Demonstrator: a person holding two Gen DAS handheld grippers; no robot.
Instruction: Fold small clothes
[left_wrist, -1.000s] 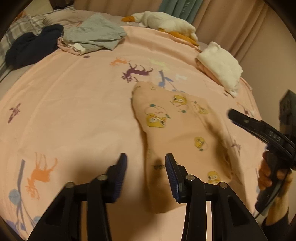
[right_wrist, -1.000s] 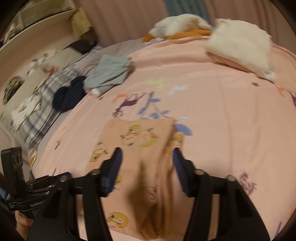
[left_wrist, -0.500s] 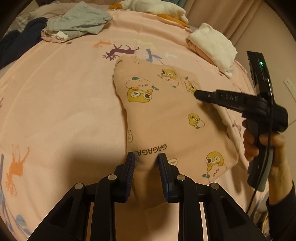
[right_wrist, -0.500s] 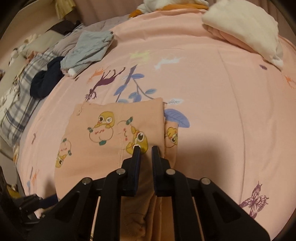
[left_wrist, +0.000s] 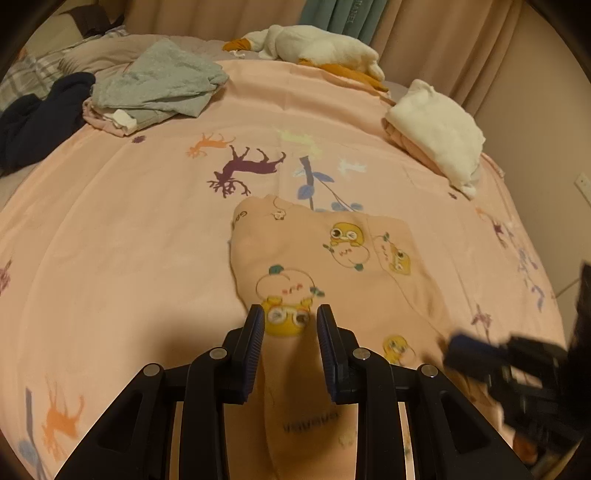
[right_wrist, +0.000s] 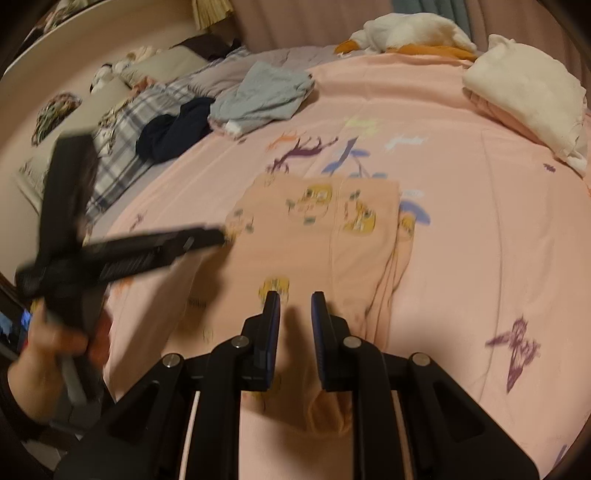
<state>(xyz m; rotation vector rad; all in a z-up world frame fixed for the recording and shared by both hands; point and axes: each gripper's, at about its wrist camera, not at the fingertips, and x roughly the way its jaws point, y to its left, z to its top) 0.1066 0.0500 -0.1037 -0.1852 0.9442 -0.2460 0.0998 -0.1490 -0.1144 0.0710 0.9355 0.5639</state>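
Fingers of the left gripper (left_wrist: 290, 325) are pinching a raised fold of the peach cartoon-print garment (left_wrist: 332, 266). Right gripper (right_wrist: 294, 314) fingers are opening narrowly, with cloth bunching between them. A fold seems under way; next, both hands likely carry the edge toward twelve o'clock. Pink bed sheet (left_wrist: 129, 229) is spreading underneath, with curtains (left_wrist: 424, 37) hanging beyond.

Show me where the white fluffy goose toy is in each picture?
Left wrist view: the goose toy lies at the top centre, at the bed's far edge by the curtains.
Right wrist view: the goose toy lies at the top, right of centre.
Shared landmark: the folded white cloth pile sits just right of it in both.
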